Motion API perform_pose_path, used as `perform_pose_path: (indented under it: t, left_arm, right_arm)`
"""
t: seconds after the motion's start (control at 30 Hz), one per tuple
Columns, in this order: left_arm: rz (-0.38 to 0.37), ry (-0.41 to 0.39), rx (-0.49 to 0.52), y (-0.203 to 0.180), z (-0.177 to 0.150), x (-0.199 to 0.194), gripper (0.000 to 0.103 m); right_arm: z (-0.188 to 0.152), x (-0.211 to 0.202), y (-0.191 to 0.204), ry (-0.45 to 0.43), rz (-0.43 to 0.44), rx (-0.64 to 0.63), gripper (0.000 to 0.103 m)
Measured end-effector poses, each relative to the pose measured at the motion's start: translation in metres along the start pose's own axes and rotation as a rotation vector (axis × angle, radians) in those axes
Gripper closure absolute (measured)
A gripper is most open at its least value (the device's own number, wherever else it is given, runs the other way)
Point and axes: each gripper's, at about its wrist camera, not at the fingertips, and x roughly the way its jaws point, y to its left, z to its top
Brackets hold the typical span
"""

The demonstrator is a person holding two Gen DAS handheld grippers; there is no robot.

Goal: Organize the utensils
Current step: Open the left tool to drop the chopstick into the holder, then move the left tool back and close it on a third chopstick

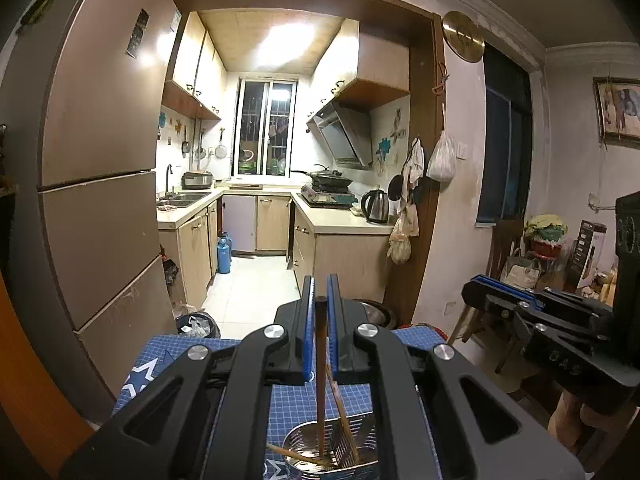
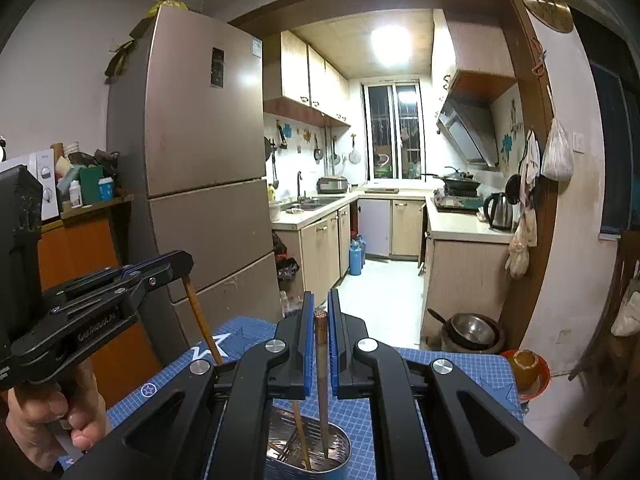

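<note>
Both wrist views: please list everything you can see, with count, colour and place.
chopstick: one, brown, upright in left gripper, tip in holder
second chopstick: one, brown, upright in right gripper, tip in holder
holder: one, metal, on mat
mat: one, blue grid, on table
fridge: one, bronze, left of kitchen doorway
kettle: one, steel, on counter
gas bottles: two, blue, kitchen floor
bowl: one, brown, table's right edge
left gripper: black, blue pads
right gripper: black, blue pads

Shiny perforated metal holder (image 2: pixel 320 448); matt wooden chopsticks (image 1: pixel 321 376); matt black plastic tool (image 2: pixel 320 340).
</note>
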Motion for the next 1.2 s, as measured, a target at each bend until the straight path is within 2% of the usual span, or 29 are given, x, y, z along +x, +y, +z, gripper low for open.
perform_pose_path:
  t: [0.33, 0.57, 0.63, 0.7, 0.77, 0.83, 0.93, 1.07, 1.2]
  left_arm:
    - [0.004, 0.048, 0.0, 0.006, -0.019, 0.017, 0.098]
    - [-0.004, 0.067, -0.001, 0.007, -0.023, 0.017, 0.095]
    - [0.001, 0.067, 0.0, 0.008, -0.024, 0.015, 0.076]
    - [0.01, 0.059, 0.003, 0.008, -0.025, 0.01, 0.065]
    - [0.01, 0.059, 0.005, 0.007, -0.026, 0.005, 0.061]
    - [0.01, 0.057, 0.005, 0.006, -0.027, 0.0, 0.058]
    - [0.0, 0.041, 0.004, 0.005, -0.03, -0.022, 0.053]
    - [-0.008, 0.04, 0.056, 0.0, -0.047, -0.062, 0.049]
    - [-0.002, 0.074, 0.127, 0.004, -0.082, -0.105, 0.046]
  right_arm:
    - [-0.021, 0.023, 0.0, 0.052, 0.012, 0.004, 0.095]
    - [-0.028, 0.023, 0.0, 0.066, 0.01, 0.006, 0.095]
    - [-0.028, 0.023, 0.001, 0.069, 0.011, 0.004, 0.095]
    - [-0.029, 0.021, 0.002, 0.07, 0.01, 0.003, 0.095]
    - [-0.028, 0.017, 0.003, 0.059, 0.009, 0.01, 0.092]
    - [-0.028, 0.007, 0.004, 0.04, 0.006, 0.014, 0.076]
    - [-0.031, -0.02, 0.007, 0.005, 0.013, 0.017, 0.066]
    - [-0.05, -0.07, 0.01, -0.03, 0.041, 0.043, 0.063]
    - [-0.104, -0.13, 0.026, -0.024, 0.073, 0.036, 0.063]
